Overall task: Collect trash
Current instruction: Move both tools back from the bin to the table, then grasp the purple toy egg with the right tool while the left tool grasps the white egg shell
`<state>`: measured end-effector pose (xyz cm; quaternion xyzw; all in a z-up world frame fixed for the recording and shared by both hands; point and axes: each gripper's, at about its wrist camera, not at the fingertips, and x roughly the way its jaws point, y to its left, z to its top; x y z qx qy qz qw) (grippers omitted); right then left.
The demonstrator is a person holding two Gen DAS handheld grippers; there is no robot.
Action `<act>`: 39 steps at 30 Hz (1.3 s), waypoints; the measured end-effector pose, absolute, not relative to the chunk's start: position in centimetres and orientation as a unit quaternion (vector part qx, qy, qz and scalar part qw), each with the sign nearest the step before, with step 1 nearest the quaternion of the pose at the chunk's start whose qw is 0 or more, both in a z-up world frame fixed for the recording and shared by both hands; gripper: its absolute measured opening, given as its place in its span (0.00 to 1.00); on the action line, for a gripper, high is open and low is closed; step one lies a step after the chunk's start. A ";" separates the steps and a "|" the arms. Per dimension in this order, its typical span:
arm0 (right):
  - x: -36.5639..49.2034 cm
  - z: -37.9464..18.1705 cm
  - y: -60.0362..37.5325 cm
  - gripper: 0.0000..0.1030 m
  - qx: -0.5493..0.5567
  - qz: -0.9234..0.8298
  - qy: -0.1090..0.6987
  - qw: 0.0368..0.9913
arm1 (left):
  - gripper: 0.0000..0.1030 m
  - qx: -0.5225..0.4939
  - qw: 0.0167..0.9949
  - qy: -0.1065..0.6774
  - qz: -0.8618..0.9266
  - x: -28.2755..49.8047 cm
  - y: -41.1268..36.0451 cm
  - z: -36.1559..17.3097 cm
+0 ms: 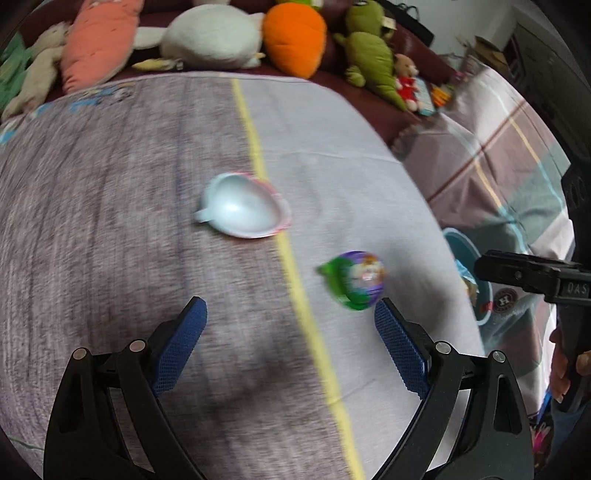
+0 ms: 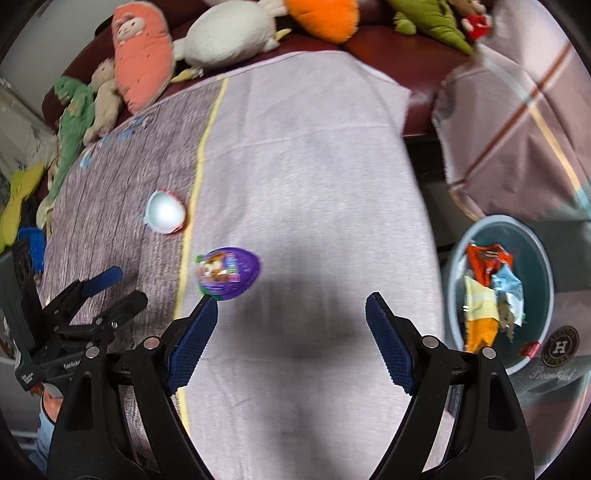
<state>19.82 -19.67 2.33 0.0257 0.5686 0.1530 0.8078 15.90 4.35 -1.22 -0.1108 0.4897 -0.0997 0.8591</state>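
Both grippers, left (image 1: 290, 325) and right (image 2: 291, 319), gape wide, empty; straddle the purple egg (image 2: 229, 273) near the yellow stripe (image 2: 199, 162), then squeeze gently.

Your left wrist view: looks steeply down past left tongs (image 1: 290, 314) onto bed cover (image 1: 110, 192), close in. Your right wrist view: same downward tilt past right tongs (image 2: 291, 308), further right. Both share purple egg wrapper (image 1: 354, 278) (image 2: 229, 273), white half-shell (image 1: 242, 206) (image 2: 165, 211), plush toys (image 1: 210, 37) (image 2: 229, 35) beyond, bin (image 1: 466, 275) (image 2: 543, 258) right of tongs.
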 end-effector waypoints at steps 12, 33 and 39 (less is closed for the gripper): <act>21.1 -1.2 -12.0 0.76 -0.032 0.193 0.580 0.791 | 0.90 -0.158 0.856 0.489 -0.049 16.0 11.1 -3.1; 22.2 -4.9 -10.1 0.66 -0.046 0.190 0.575 0.795 | 0.90 -0.165 0.854 0.491 -0.051 18.5 11.8 -3.9; 22.5 -3.7 -12.1 0.66 -0.022 0.181 0.568 0.802 | 0.90 -0.126 0.867 0.478 -0.066 21.5 9.6 -3.0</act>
